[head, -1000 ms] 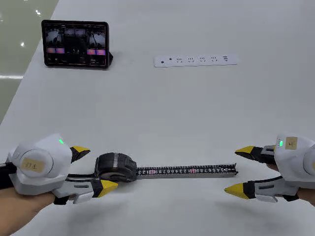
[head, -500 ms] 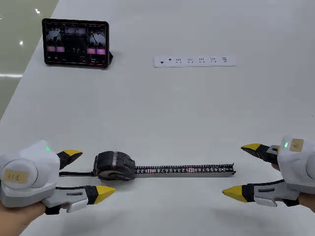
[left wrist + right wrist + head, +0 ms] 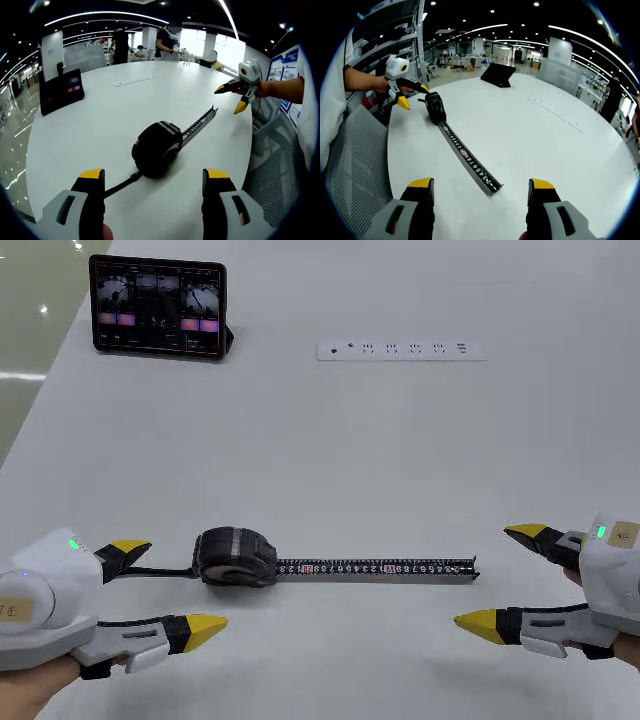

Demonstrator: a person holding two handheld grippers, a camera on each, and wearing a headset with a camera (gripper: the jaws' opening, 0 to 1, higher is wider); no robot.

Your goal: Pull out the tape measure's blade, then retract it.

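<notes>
L tongs (image 3: 187, 582), R tongs (image 3: 480, 575) open, blade (image 3: 378, 567) out, left gripper view: prob. people (image 3: 120, 47)

The left gripper (image 3: 178, 584) is a rounded white shell with black jaws tipped yellow. A green light (image 3: 72, 543) glows on top, and below the light sits a tan label (image 3: 12, 611), its writing perhaps numerals. The right gripper (image 3: 485, 576) matches, its label beside its light.

bare table (image 3: 400, 460) beside blade (image 3: 380, 567), tablet (image 3: 158, 306) far back
</notes>
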